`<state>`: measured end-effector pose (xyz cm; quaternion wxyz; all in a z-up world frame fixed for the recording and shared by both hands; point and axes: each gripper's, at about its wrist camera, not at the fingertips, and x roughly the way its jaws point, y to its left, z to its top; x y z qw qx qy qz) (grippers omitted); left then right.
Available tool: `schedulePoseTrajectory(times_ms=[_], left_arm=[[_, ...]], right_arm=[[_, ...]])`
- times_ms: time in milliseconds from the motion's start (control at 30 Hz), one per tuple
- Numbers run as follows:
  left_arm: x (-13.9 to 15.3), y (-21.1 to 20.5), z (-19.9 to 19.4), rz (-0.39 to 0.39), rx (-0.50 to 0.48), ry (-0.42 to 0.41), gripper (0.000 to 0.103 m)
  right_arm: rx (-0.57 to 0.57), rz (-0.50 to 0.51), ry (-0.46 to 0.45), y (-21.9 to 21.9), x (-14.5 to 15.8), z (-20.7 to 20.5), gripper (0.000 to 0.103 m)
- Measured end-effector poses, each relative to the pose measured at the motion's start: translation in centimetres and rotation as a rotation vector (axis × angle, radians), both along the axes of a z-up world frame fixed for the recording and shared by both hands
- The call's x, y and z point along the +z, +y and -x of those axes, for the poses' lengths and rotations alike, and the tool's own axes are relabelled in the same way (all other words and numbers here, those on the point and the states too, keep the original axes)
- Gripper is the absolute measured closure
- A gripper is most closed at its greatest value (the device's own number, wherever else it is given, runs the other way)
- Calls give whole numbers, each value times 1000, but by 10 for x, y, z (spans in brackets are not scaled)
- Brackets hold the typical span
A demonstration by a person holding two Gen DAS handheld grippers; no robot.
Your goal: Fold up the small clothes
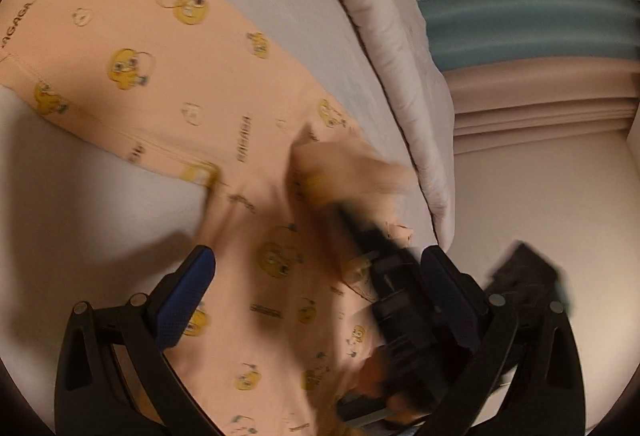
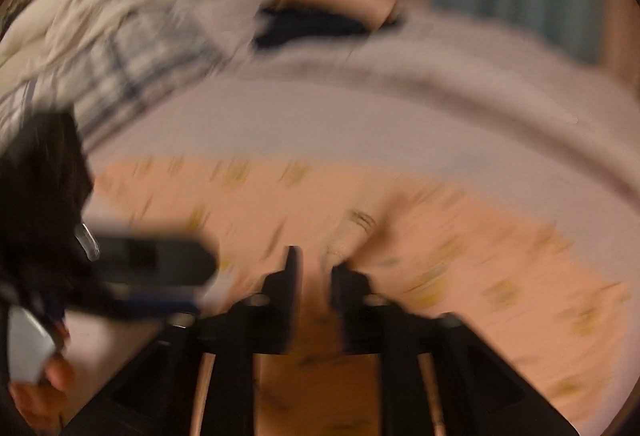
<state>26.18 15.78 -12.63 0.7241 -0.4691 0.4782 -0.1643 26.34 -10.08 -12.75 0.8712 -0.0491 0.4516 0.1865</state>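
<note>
Bedding fills both views: a pale sheet (image 1: 72,196) covers the mattress, and a peach garment (image 1: 168,84) printed with yellow cartoon faces lies spread across it. In the left wrist view the garment runs from the upper left down to the bottom centre, with a raised fold of its cloth near the middle. To its right a thick pale quilt (image 1: 384,36) is bunched along the mattress edge, and past that stand teal and beige padded bands of what may be a headboard or wall. The left gripper (image 1: 320,260) hangs over the garment with its blue-padded fingers (image 1: 192,284) spread wide and nothing between them. The right gripper (image 1: 384,268) crosses in front of it as a dark smear, so its shape there is hard to read.

In the right wrist view, a blurred hand (image 2: 36,384) and the left gripper (image 2: 156,268) sit at the left edge; a pile of checked and pale laundry (image 2: 120,48) lies upper left, too streaked to identify piece by piece. The right gripper (image 2: 316,268) has its jaws partly apart above the garment (image 2: 280,196), with no cloth clearly pinched. Heavy motion blur hides the print and the far room.
</note>
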Motion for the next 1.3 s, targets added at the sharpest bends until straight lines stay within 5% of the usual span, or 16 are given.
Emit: schedulePoseTrajectory(times_ms=[133, 200, 233, 400, 567, 667, 733, 800, 933, 1033, 1100, 1233, 1300], left_arm=[[0, -1, -1, 23, -13, 4, 0], [1, 2, -4, 22, -26, -12, 0], [4, -3, -5, 24, -38, -20, 0], [-4, -18, -15, -18, -71, -29, 1], [-21, -37, -33, -42, -56, -5, 1], [-23, -49, -42, -130, -13, -8, 8], [-20, -51, -43, -191, 23, -15, 34], [-24, -48, -45, -212, 45, 5, 99], [-22, -32, -39, -284, 110, -4, 93], [-24, -20, -35, -312, 118, 20, 89], [-29, -10, -29, -289, 118, 37, 78], [-30, 20, -8, -236, 118, 44, 73], [-24, 44, 11, -243, 168, 43, 48]], right_arm=[[17, -252, -3, -42, 28, 17, 52], [-37, -320, -42, -82, 51, 34, 39], [-65, -321, -58, -96, 57, 41, 33], [-234, -278, -86, -179, 71, 82, 32], [-365, -301, -92, -219, 55, 108, 32], [-433, -364, -84, -224, 47, 102, 32], [-433, -392, -84, -224, 46, 93, 32], [-420, -404, -90, -218, 45, 81, 32], [-432, -427, -61, -215, 30, 55, 32], [-530, -280, 33, -217, 4, 39, 34], [-529, -262, 8, -221, -1, 44, 41], [-533, -154, 6, -208, 13, 48, 41], [-526, -78, -15, -197, 19, 51, 39]])
